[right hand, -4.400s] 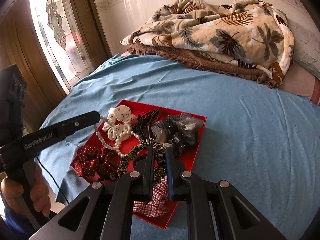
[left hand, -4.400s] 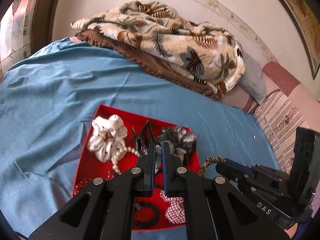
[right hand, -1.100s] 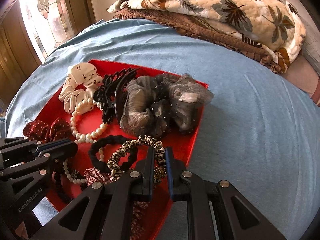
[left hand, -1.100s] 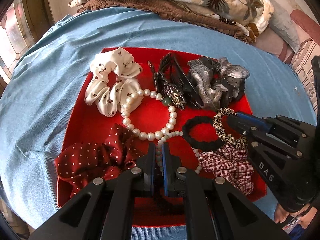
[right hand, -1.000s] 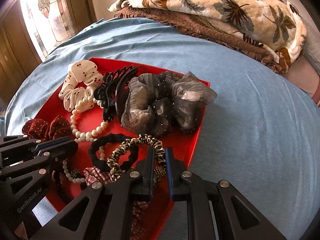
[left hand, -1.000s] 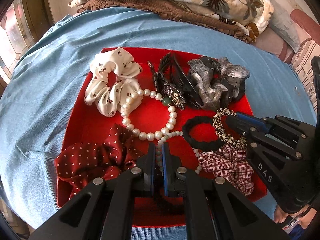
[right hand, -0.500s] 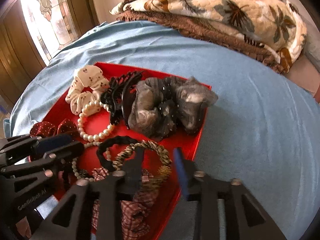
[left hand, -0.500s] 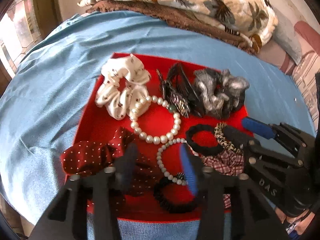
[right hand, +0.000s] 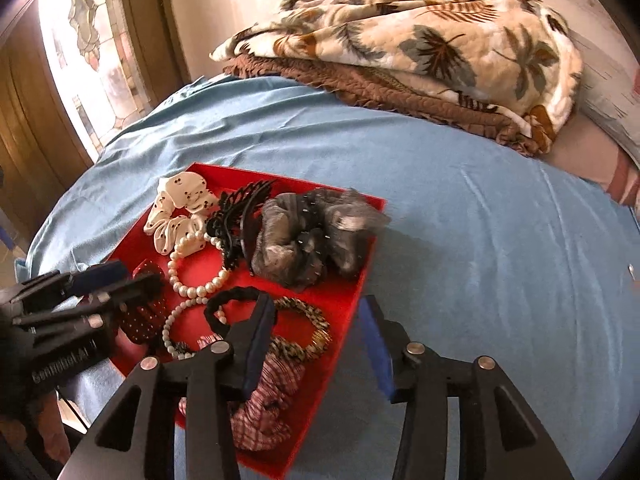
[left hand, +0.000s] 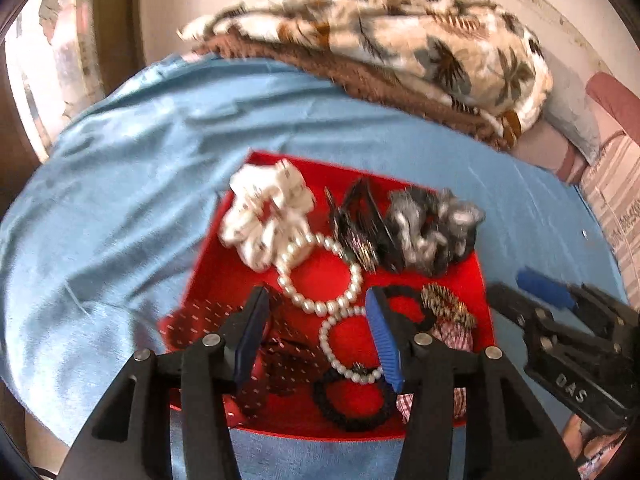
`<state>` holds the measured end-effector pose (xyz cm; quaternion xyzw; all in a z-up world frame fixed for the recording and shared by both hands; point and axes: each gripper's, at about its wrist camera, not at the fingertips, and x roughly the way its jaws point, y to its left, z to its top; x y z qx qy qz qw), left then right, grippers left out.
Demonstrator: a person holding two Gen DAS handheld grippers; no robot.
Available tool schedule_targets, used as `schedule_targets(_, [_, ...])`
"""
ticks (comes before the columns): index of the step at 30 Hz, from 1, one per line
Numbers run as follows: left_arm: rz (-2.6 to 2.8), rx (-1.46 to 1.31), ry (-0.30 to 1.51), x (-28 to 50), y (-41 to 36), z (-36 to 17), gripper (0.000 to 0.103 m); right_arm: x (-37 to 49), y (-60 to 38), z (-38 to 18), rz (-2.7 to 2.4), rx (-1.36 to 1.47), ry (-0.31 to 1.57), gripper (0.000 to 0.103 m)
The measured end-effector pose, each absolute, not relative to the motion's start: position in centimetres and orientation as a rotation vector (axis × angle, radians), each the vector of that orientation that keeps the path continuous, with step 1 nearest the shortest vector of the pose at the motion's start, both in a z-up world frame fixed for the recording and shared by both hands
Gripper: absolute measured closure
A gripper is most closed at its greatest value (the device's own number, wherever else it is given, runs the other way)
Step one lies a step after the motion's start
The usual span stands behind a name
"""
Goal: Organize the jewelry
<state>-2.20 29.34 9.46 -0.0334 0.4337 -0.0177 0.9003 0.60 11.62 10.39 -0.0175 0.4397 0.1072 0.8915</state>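
Release looks like the step in hand, judged from both claws standing apart above a red tray [left hand: 208, 248] where everything already lies laid out; to do it well, lift each claw straight clear so no bead or elastic catches on a pad and drags the arrangement askew, and check that nothing hangs over the rim before reaching for anything further; the tray sits on a blue bedsheet [right hand: 480, 220], with a folded leaf-print blanket [right hand: 420, 48] well behind it; inside the tray, a white spotted scrunchie [left hand: 266, 216] lies at the far left corner, a black claw clip [right hand: 240, 216] beside it, a grey scrunchie [right hand: 312, 236] at the far right, a pearl strand [left hand: 320, 304] looping through the middle, a dark red dotted scrunchie [left hand: 280, 356] near left, a black hair tie [left hand: 352, 408] near the front edge, and a leopard-print band [right hand: 308, 328] touching a plaid scrunchie [right hand: 272, 396] at the near right; the left gripper [left hand: 316, 332] has just been opening, its jaws now moderately wide with the pearls seen below the gap but nothing pinched; the right gripper [right hand: 316, 344] has likewise just been opening, moderately wide, straddling the tray's right rim and empty.
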Motion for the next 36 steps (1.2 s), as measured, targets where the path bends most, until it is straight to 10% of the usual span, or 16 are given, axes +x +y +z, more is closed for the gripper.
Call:
schedule_targets(10, [0.286, 0.041, 0.312, -8.9, 29.1, 16.5, 0.0, -3.8, 9.1, 11.3, 0.189, -0.039, 0.88, 0.047])
schedule_targets(15, [0.407, 0.094, 0.15, -12.8, 28.3, 17.9, 0.0, -6.1, 8.9, 11.8, 0.2, -0.046, 0.849, 0.045])
schedule_targets(36, [0.316, -0.101, 0.557, -17.2, 27.2, 10.0, 0.0, -13.9, 7.3, 11.9, 0.171, -0.105, 0.701, 0.033])
